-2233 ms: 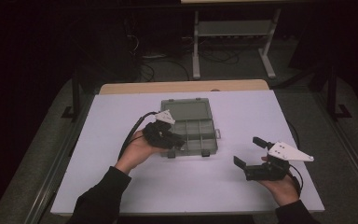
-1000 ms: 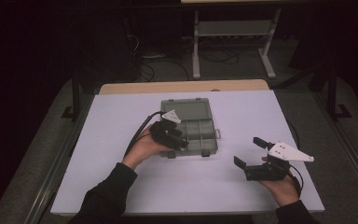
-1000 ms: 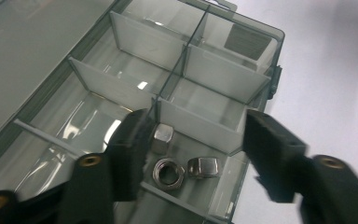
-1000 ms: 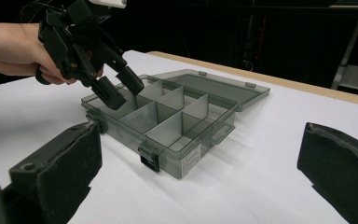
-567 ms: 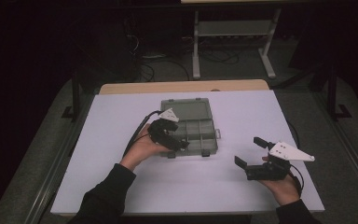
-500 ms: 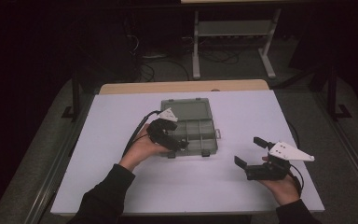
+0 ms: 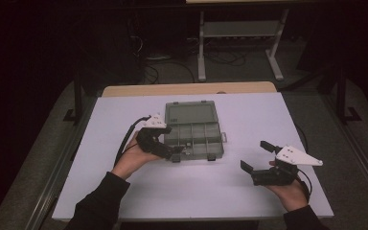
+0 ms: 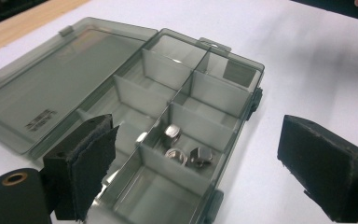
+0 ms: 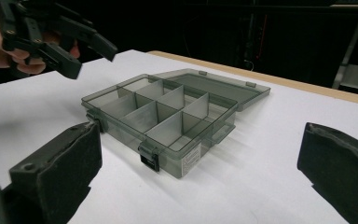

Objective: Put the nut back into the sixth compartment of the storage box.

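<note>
Evidently the left tool [image 8: 191,154], jaws spread, hovers mid-frame over small, hard, slippery hex nuts [image 8: 186,149] in the organizer box [image 7: 191,132]; pinch across flats.

I am working in what looks like a dim lab or workshop bay: a white-topped table [image 7: 191,187] with a wooden far edge, a metal rack stand [image 7: 239,43] on the dark floor at 12 o'clock, and loose cables [image 7: 167,67] at 11 o'clock.
</note>
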{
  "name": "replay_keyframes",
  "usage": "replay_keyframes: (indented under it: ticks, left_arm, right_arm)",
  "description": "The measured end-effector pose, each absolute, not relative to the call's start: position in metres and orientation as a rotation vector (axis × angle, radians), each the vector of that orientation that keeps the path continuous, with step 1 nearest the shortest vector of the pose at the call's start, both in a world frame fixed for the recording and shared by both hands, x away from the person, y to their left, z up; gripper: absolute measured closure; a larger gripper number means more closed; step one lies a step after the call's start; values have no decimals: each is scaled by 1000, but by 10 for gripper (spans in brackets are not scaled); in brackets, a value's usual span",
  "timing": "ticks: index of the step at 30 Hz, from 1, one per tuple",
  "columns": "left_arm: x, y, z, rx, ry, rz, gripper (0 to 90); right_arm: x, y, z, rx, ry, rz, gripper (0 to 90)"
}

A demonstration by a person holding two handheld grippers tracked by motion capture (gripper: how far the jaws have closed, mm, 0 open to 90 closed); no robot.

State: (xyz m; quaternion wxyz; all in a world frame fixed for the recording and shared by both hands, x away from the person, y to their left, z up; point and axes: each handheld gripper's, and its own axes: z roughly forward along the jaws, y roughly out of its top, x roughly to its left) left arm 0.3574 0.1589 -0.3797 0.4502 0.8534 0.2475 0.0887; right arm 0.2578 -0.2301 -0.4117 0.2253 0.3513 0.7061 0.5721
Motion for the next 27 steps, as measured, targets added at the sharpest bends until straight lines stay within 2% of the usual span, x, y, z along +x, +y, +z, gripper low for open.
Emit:
replay_keyframes:
  ticks: [27]
  left_arm:
    - [295,231,-388,1903,682,335,107]
  right_arm:
    - [257,-230,-412,966,1952,1583,0]
